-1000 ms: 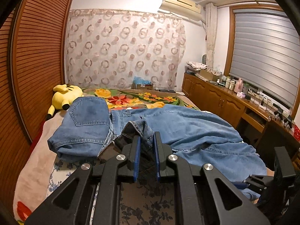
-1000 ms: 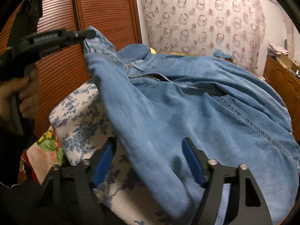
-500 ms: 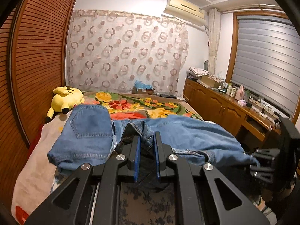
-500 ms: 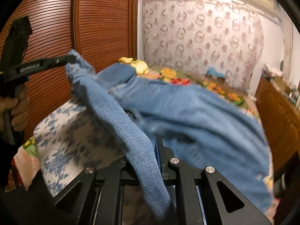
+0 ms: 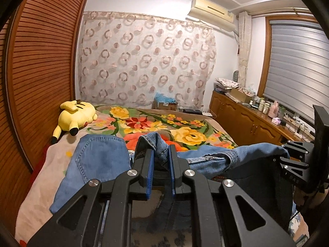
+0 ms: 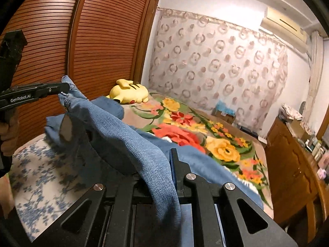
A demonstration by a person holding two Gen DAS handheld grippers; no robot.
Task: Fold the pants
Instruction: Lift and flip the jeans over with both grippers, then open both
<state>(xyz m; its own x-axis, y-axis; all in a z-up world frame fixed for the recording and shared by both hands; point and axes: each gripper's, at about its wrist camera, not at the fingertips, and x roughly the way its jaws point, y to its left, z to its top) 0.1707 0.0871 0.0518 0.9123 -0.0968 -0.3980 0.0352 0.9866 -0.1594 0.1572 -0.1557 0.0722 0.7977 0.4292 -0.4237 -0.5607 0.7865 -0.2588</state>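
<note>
Left wrist view shows the left gripper (image 5: 160, 154) right up close, its blue pads pressed together on a bunched bit of the blue jeans (image 5: 98, 160). The jeans hang lifted between the two tools, with one part spread flat on the bed (image 5: 51, 154) just past the pads. At the right edge of this view the right gripper (image 5: 287, 156) pinches the other end of the denim. Right wrist view shows the same from the other side: its jaws have just been closing and now squeeze a strip of denim that runs up to the left tool. A hand (image 6: 8, 138) holds that tool at the left edge. Under the jeans lies a white sheet with blue flowers (image 6: 37, 175), and farther on a blanket with big red and yellow flowers (image 5: 185, 131). A yellow plush toy (image 5: 76, 117) lies near the brown slatted doors (image 5: 41, 61). At the far wall hangs a curtain with rings (image 5: 144, 61), with an air conditioner (image 5: 211, 12) above. A wooden cabinet (image 5: 246, 123) stands on the right, under a window blind (image 5: 296, 65).
</note>
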